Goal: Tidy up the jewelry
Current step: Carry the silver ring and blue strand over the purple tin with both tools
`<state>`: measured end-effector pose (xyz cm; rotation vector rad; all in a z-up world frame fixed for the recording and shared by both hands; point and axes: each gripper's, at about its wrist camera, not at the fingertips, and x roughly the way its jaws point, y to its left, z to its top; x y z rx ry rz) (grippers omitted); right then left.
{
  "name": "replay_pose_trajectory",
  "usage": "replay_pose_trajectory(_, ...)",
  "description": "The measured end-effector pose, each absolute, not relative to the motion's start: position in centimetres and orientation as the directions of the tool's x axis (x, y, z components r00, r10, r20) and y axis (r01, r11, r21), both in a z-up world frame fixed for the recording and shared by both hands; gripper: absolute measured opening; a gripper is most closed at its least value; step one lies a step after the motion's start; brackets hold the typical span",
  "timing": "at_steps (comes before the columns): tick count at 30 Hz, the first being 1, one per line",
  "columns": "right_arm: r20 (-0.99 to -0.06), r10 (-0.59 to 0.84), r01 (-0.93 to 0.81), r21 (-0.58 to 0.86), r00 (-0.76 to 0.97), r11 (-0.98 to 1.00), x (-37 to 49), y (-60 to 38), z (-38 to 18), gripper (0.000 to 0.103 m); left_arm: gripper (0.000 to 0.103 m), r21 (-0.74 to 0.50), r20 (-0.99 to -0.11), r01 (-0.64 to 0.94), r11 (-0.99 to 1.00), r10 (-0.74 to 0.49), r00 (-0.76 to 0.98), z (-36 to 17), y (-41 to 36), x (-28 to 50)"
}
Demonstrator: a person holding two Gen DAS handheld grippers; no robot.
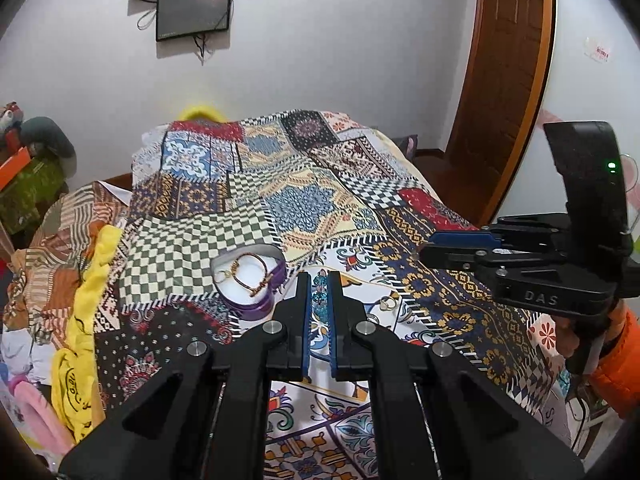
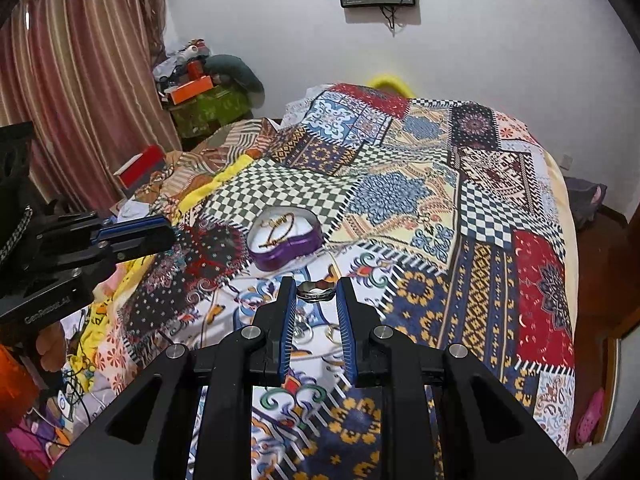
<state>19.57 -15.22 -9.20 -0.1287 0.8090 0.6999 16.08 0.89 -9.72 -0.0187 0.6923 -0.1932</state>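
A purple heart-shaped jewelry box [image 1: 250,280] [image 2: 285,237] with white lining sits on the patterned bedspread and holds gold bracelets [image 1: 244,276]. My left gripper [image 1: 319,286] is shut on a blue beaded piece [image 1: 319,292], just right of the box. My right gripper [image 2: 316,294] is shut on a dark metal bangle [image 2: 316,292], held above the bed in front of the box. Small rings [image 2: 316,330] [image 1: 387,303] lie on the bedspread beneath. The right gripper also shows in the left wrist view [image 1: 424,250], the left in the right wrist view [image 2: 170,234].
The patchwork bedspread [image 1: 304,200] covers the bed. A yellow cloth [image 1: 92,304] and crumpled fabrics lie along the left edge. Boxes and clutter [image 2: 200,96] stand in the far left corner. A wooden door [image 1: 504,80] is to the right.
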Motion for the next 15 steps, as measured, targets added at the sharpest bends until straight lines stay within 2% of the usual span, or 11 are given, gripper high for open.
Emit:
replay_pose_trajectory(7,-0.694,0.538,-0.626,0.160,0.479,0.763,20.3,-14.1,-8.9,0.019,0.005,-0.068,-0.603,0.157,0.985,-0.166,0.781,-8.8,1.9,15.6)
replay_pose_trajectory(15,-0.685,0.552,-0.639,0.163,0.475,0.752,21.7,-12.3,-8.6,0.019,0.005,-0.084,-0.618,0.110,0.990,-0.138,0.774,-10.4,4.0,17.6)
